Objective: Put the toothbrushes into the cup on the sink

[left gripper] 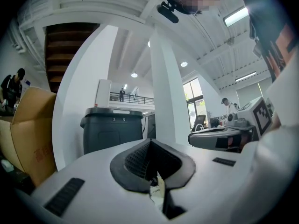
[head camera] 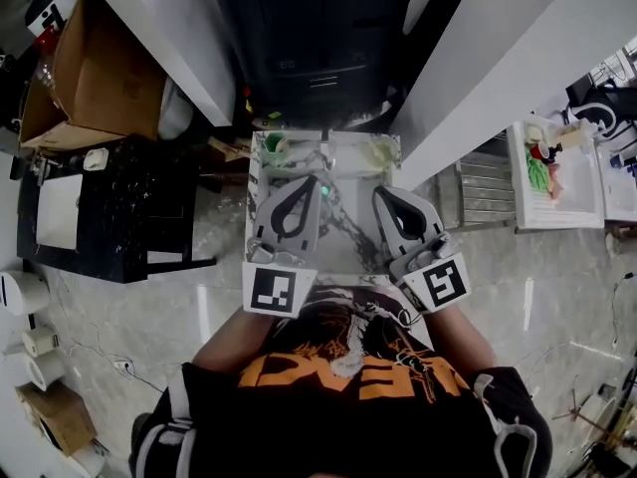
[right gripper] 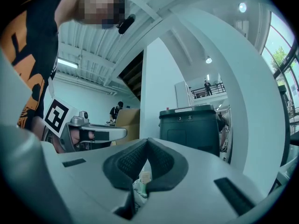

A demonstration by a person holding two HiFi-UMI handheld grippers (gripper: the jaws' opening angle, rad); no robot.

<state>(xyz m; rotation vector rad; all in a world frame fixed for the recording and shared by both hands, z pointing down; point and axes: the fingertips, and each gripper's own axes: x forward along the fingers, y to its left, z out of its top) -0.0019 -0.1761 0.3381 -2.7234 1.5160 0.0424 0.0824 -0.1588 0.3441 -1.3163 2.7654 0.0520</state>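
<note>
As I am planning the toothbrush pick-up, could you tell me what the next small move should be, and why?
Probably open the left gripper: it and the right gripper are both shut and empty, held level over the sink. A small green thing lies by the left tip; I cannot tell if it's a toothbrush.

A dark grey bin stands at the top of the head view, with a white pillar on either side. An open cardboard box sits at upper left, just beside a black table. White rolls lie along the left edge on the pale marble floor. At right, a white table carries green and red items.
</note>
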